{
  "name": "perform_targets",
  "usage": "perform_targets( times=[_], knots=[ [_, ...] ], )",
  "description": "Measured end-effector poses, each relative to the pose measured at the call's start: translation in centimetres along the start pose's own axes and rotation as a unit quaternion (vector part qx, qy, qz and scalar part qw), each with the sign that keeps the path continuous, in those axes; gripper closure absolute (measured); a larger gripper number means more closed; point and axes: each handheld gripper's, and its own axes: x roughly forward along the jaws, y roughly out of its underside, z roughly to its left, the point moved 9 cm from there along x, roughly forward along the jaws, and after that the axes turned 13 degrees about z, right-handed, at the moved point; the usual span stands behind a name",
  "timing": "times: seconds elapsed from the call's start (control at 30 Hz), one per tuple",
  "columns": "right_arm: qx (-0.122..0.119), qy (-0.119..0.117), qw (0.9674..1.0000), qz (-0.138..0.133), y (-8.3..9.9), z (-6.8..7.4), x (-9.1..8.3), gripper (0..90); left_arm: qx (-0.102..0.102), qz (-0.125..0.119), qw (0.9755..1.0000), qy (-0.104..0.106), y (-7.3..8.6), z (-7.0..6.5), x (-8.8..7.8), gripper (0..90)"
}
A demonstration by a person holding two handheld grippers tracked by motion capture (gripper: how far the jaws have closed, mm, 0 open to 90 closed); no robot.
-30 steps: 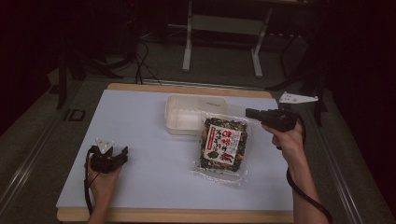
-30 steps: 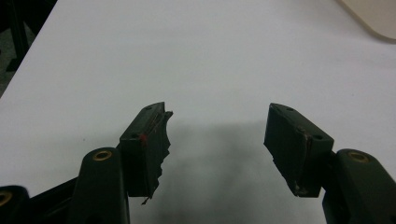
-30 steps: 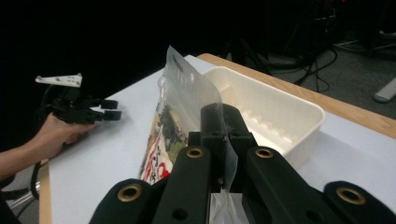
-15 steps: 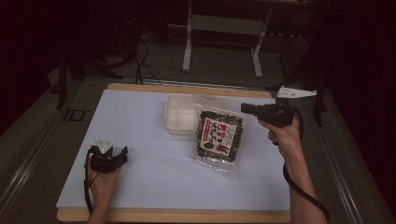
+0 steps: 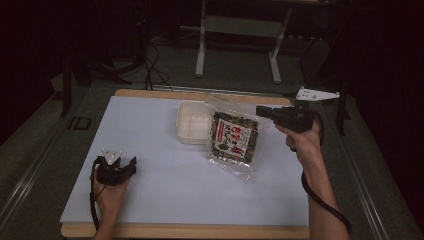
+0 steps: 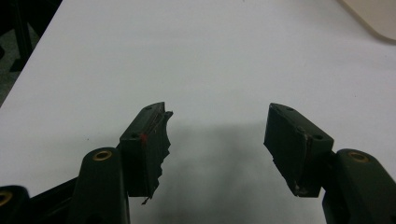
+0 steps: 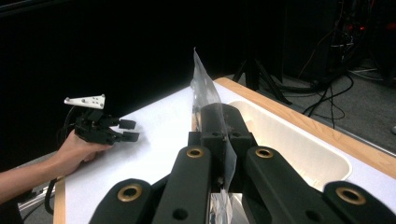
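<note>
White table (image 5: pixel 165 200) open, bag (image 5: pixel 234 140) near far edge

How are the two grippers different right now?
The left gripper has open jaws with nothing between them; the right gripper is shut on the clear edge of the snack bag. The left gripper rests low by the table; the right gripper is held up above it. Both are black and hand-held.

Dim room, grey floor (image 5: pixel 235 70), metal stand (image 5: pixel 240 25), cables (image 5: pixel 155 65) beyond the table (image 5: pixel 150 150)
</note>
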Motion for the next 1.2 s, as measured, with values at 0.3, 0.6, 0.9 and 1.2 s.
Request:
perform_targets(
  times=[0.3, 0.6, 0.9, 1.2],
  knots=[
    [-0.003, 0.002, 0.9999, -0.014, -0.9, 0.2, -0.5, 90.0, 0.000, 0.001, 1.0000, -0.001, 0.0, 0.0, 0.0, 39.4],
    [-0.008, 0.006, 0.9996, -0.028, -1.9, 0.4, -0.9, 90.0, 0.000, 0.002, 1.0000, -0.001, 0.0, 0.0, 0.1, 39.4],
    [-0.016, 0.015, 0.9990, -0.038, -3.5, 0.5, -1.5, 90.0, 0.000, 0.003, 1.0000, -0.001, 0.1, 0.0, 0.0, 39.4],
    [-0.024, 0.016, 0.9982, -0.052, -4.9, 0.7, -1.8, 90.0, 0.000, 0.005, 1.0000, -0.002, 0.1, 0.1, 0.1, 39.3]
  ],
)
